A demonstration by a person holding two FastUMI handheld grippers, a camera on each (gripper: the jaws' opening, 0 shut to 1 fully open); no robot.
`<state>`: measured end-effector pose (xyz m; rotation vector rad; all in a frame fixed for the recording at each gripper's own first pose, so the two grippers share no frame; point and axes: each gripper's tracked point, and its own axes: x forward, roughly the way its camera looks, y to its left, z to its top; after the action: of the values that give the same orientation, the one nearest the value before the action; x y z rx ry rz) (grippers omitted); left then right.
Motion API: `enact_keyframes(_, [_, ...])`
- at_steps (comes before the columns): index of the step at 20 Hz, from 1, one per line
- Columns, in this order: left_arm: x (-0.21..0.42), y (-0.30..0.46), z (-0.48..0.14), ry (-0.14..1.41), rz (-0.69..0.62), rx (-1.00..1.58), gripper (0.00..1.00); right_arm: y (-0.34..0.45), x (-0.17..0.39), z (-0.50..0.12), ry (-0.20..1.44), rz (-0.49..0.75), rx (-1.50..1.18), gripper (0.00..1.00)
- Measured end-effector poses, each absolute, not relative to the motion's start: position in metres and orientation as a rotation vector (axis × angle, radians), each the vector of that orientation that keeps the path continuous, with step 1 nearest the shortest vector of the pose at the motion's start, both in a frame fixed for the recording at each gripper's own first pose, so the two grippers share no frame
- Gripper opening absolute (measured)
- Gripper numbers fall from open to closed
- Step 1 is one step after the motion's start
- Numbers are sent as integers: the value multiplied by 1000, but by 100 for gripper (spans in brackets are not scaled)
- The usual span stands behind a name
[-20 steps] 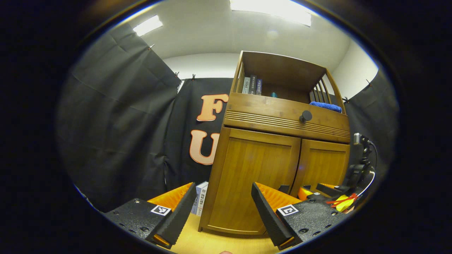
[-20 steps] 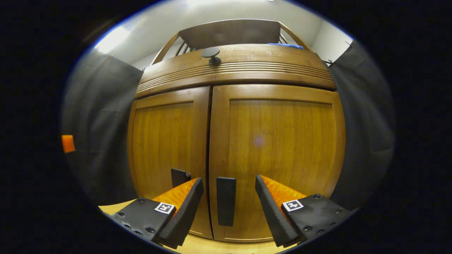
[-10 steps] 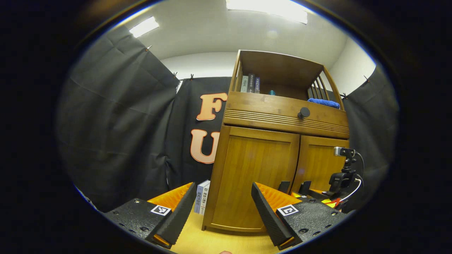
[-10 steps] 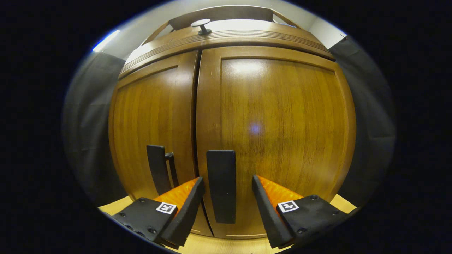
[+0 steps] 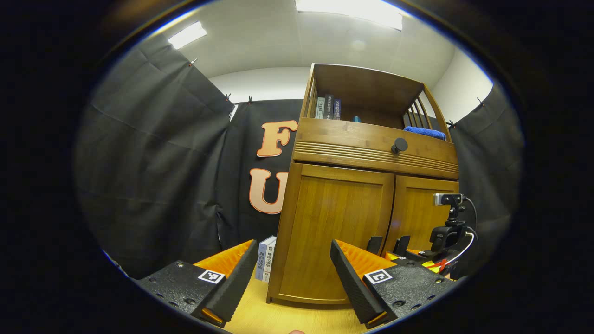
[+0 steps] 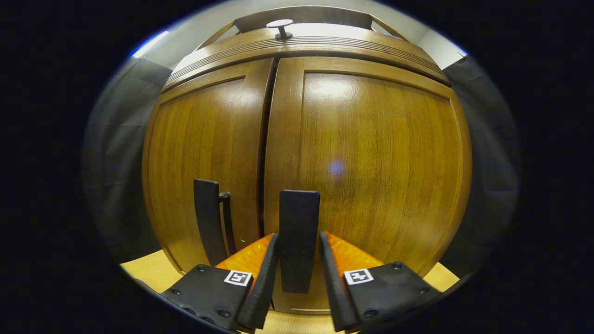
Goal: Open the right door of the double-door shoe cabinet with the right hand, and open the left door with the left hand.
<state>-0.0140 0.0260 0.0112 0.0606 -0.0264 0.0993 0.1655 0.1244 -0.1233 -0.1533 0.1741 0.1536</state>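
The wooden shoe cabinet (image 5: 366, 162) stands ahead with both doors closed. In the right gripper view, my right gripper (image 6: 298, 236) is up against the right door (image 6: 371, 148), with both fingers pressing on that door's dark vertical handle (image 6: 299, 218). The left door (image 6: 199, 139) has its own dark handle (image 6: 207, 218) just beside it. In the left gripper view, my left gripper (image 5: 293, 245) is open and holds nothing, some way back from the left door (image 5: 338, 222). The right gripper (image 5: 417, 254) shows there low at the right door (image 5: 420, 208).
Two books (image 5: 266, 257) stand on the wooden floor (image 5: 287, 320) against the cabinet's left side. Above the doors is a drawer with a round knob (image 5: 399, 145). The open top shelf holds books (image 5: 327, 107) and a blue cloth (image 5: 424, 133).
My right gripper moved up to the right door and its fingers closed from wide apart onto the handle. The left gripper barely moved and stayed open.
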Motion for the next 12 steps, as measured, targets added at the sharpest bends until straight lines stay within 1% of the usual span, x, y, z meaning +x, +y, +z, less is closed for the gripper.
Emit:
enact_keyframes(1, [-15, 26, 11, -23, 98, 60, 91, 124, 162, -122, 180, 162, -140, 57])
enact_keyframes(3, [-18, 26, 12, -22, 92, 55, 91, 131, 164, -127, 203, 185, -98, 48])
enact_keyframes(4, [-19, 27, 12, -21, 87, 52, 91, 128, 164, -128, 211, 182, -97, 49])
enact_keyframes(5, [-20, 27, 12, -21, 86, 51, 91, 127, 161, -129, 222, 180, -105, 36])
enact_keyframes(7, [-22, 26, 13, -21, 82, 51, 91, 130, 160, -131, 232, 180, -96, 35])
enact_keyframes(8, [-24, 26, 13, -20, 81, 51, 91, 129, 160, -129, 232, 181, -101, 30])
enact_keyframes(9, [-26, 27, 14, -20, 80, 52, 91, 129, 161, -130, 236, 179, -104, 31])
enact_keyframes(10, [-27, 27, 14, -21, 80, 54, 91, 129, 161, -130, 236, 180, -110, 34])
enact_keyframes(12, [-30, 28, 14, -17, 82, 59, 91, 129, 159, -129, 241, 184, -109, 34])
